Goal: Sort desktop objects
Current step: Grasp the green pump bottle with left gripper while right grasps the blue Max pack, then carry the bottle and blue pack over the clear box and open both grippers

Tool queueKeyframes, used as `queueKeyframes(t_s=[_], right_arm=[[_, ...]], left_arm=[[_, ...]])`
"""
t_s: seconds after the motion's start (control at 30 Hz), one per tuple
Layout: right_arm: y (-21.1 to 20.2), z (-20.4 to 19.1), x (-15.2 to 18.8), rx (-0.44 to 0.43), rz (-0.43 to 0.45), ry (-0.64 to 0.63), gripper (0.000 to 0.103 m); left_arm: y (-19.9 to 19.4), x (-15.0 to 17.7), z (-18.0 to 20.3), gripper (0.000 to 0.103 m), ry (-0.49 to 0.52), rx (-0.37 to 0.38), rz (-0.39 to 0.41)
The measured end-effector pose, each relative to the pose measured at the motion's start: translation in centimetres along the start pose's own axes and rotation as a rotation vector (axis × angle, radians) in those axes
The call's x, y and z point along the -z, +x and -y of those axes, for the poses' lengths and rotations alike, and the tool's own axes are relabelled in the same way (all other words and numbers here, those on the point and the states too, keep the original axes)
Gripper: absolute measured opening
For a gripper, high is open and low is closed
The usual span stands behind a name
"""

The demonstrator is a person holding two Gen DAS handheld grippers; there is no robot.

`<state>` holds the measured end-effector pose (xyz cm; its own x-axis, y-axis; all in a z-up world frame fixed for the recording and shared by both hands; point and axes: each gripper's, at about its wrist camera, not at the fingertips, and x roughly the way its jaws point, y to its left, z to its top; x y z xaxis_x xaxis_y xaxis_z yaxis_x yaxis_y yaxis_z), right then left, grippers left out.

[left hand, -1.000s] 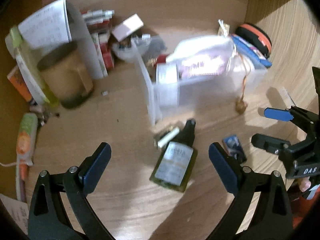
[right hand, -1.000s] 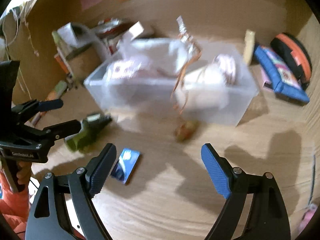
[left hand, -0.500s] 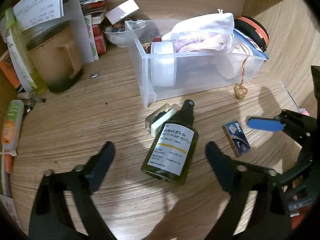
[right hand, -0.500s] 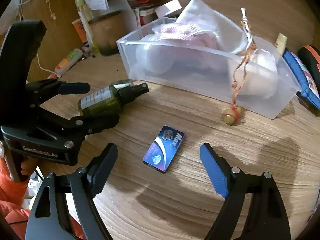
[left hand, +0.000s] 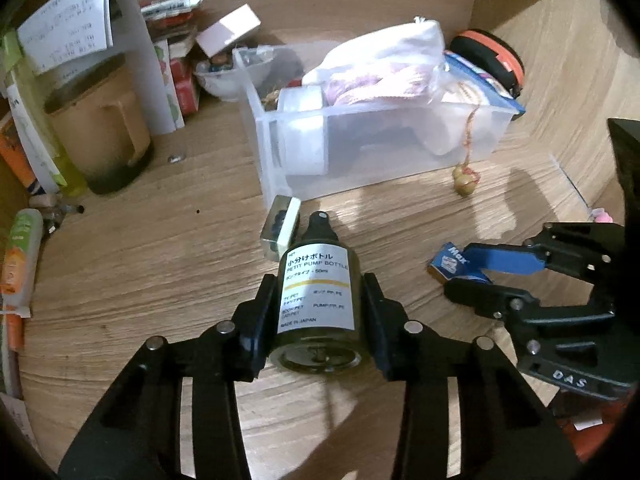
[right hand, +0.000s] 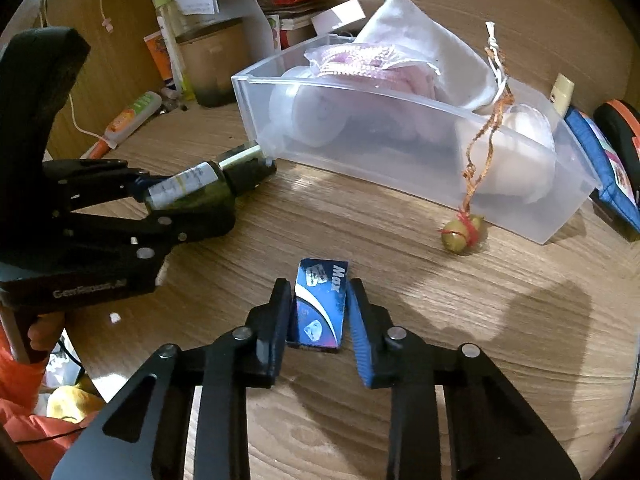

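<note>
Left gripper (left hand: 318,300) clamped on green pump bottle (left hand: 316,300), right gripper (right hand: 320,312) closed around blue Max box (right hand: 320,308), clear plastic bin (right hand: 420,160) behind both

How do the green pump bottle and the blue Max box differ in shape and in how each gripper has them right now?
The pump bottle is round, dark green glass-like, white-labelled; the Max box is flat, rectangular and blue. The bottle lies on its side, nozzle toward the clear bin; the box lies flat, face up. The left gripper clamps the bottle; the right gripper closes around the box, though contact on its blue-padded side is unclear. Both sit low on the wooden desk.
</note>
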<state>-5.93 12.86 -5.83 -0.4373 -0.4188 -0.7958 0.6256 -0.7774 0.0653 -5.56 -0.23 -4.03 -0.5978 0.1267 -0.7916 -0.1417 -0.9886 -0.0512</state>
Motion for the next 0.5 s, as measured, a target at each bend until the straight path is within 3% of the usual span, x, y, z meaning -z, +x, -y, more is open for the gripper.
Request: queueKeyframes(t_s=[0.5], right_arm=[[-6.3,3.5,-1.7,0.021,0.184,0.086,0.025]], left_arm=[[-5.4,-1.7,2.1,0.041,0.016,0.045,0.142]])
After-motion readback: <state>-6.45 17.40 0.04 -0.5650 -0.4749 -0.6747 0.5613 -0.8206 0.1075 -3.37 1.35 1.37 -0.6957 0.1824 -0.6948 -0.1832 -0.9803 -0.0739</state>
